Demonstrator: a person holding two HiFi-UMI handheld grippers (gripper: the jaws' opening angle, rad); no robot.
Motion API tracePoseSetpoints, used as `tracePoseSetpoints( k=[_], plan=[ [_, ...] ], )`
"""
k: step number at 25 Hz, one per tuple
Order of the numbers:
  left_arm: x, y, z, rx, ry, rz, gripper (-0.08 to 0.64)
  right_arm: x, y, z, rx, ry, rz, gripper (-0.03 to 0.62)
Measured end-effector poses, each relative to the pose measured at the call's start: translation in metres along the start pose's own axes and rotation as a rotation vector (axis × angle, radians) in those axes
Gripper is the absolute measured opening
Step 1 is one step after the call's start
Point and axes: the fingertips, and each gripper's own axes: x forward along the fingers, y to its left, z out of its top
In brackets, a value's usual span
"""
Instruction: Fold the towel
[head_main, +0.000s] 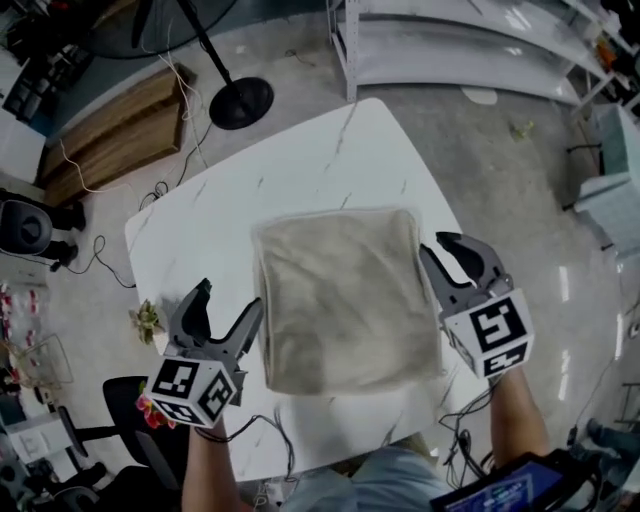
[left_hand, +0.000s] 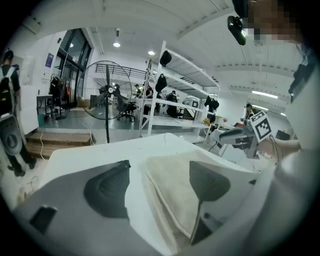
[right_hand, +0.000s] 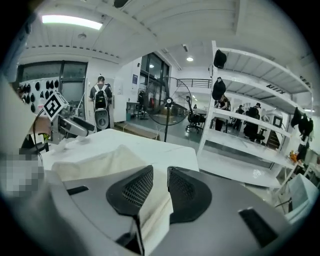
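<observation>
On the white table, toward my side of it, the towel lies flat as a squarish folded pad, with bare tabletop showing round it on every side. My left gripper hangs just beside the towel's left edge with its fingers spread wide and nothing pressed between them; its own view shows the stacked layers of that edge running between and below the two pads. My right gripper sits at the towel's right edge with its fingers only narrowly apart. Cloth shows through the gap in its own view, but I judge the pads are not clamped on it. That gap is the main hazard. If I lift that hand away while the cloth sits in so tight a gap, a pad could catch the top layer and peel the fold open or drag the whole pad askew. The second hazard is on the left, where an inward sweep of the inner finger could nudge the layered edge and slide the layers out of line. If a further fold is wanted, a pinch that takes only the top layer would undo the stack. I cannot tell from here how many layers lie in it.
</observation>
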Motion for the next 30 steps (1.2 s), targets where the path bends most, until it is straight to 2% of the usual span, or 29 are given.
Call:
tracePoseSetpoints(
  k=[6, 10, 12, 15, 19, 21, 25, 27, 30],
  plan=[
    [-0.068, -0.051, -0.103, -0.110, 0.133, -0.105, 0.315, -0.056, 0.053, -0.009, -0.034, -0.021, 0.004, 0.086],
    [-0.081, -0.068, -0.153, -0.114, 0.210, -0.144, 0.289, -0.084, 0.088, -0.026, -0.055, -0.019, 0.011, 0.078],
    [-0.081, -0.064, -0.160, -0.108, 0.219, -0.145, 0.255, -0.095, 0.103, -0.037, -0.069, -0.006, 0.020, 0.075],
    [-0.075, -0.056, -0.162, -0.106, 0.229, -0.156, 0.252, -0.108, 0.119, -0.055, -0.077, 0.023, 0.024, 0.071],
    [-0.065, -0.050, -0.162, -0.064, 0.247, -0.160, 0.248, -0.120, 0.126, -0.066, -0.078, 0.037, 0.008, 0.066],
    [-0.061, -0.050, -0.165, -0.058, 0.266, -0.165, 0.204, -0.124, 0.126, -0.068, -0.082, 0.038, 0.002, 0.061],
    [-0.056, -0.058, -0.169, -0.052, 0.286, -0.178, 0.050, -0.133, 0.120, -0.075, -0.079, 0.048, -0.013, 0.057],
    [-0.058, -0.062, -0.167, -0.054, 0.271, -0.189, 0.029, -0.136, 0.117, -0.080, -0.077, 0.056, -0.016, 0.055],
    [-0.069, -0.064, -0.168, -0.109, 0.236, -0.199, 0.028, -0.140, 0.114, -0.088, -0.073, 0.071, -0.013, 0.052]
  ],
)
